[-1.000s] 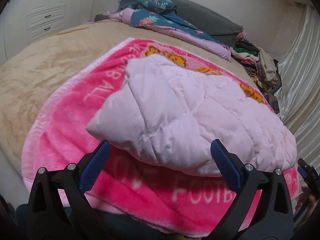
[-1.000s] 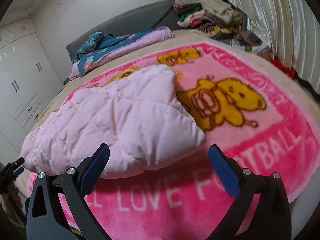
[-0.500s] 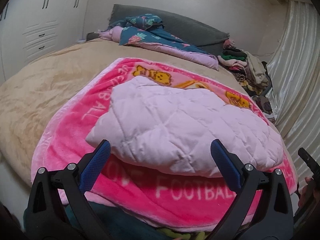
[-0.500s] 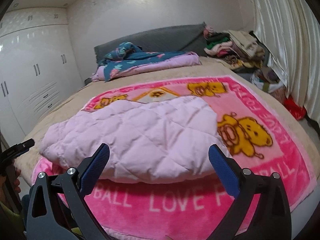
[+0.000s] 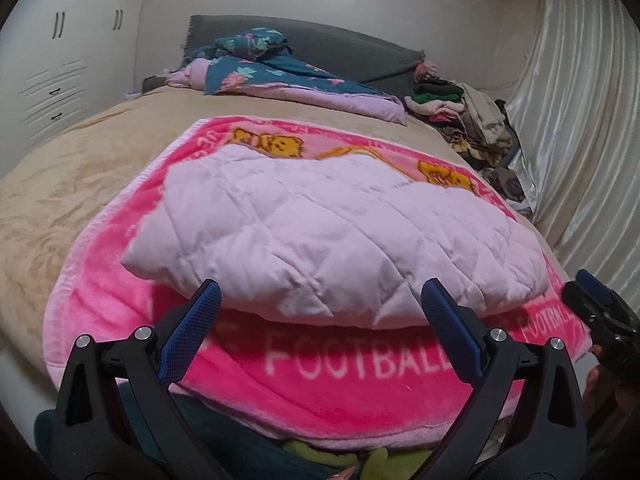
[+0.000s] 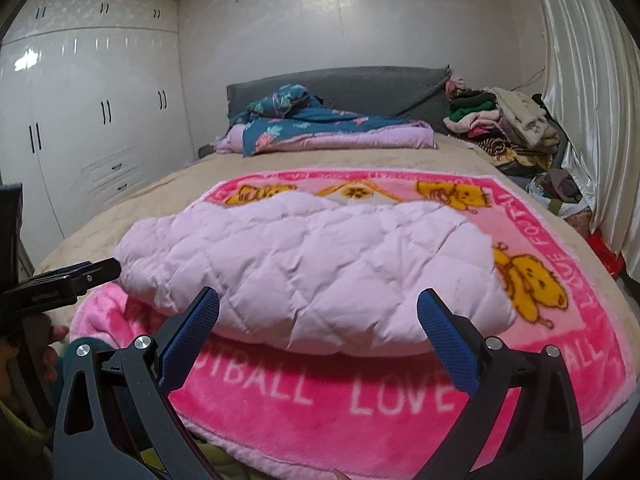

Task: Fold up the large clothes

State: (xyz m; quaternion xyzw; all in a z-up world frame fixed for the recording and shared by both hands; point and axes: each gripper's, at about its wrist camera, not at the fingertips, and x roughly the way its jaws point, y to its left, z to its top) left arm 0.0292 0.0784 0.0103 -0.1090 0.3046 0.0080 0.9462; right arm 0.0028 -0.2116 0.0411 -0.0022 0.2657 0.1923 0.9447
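A pale pink quilted garment (image 5: 328, 236) lies folded in a wide bundle on a bright pink blanket (image 5: 340, 364) printed with yellow bears and white letters. It also shows in the right wrist view (image 6: 312, 268), on the same blanket (image 6: 400, 400). My left gripper (image 5: 320, 300) is open and empty, just short of the bundle's near edge. My right gripper (image 6: 318, 308) is open and empty, also at the near edge. The right gripper shows at the right edge of the left wrist view (image 5: 600, 312); the left one shows at the left edge of the right wrist view (image 6: 60, 284).
The blanket lies on a beige bed cover (image 6: 168, 188). A blue floral quilt (image 6: 320, 128) and grey headboard (image 6: 360, 84) are at the far end. A clothes pile (image 6: 504, 124) sits far right by curtains (image 6: 592, 100). White wardrobes (image 6: 88, 112) stand left.
Both grippers have pulled back and lowered from over the garment towards the bed's near edge. The garment lies still as a folded bundle.
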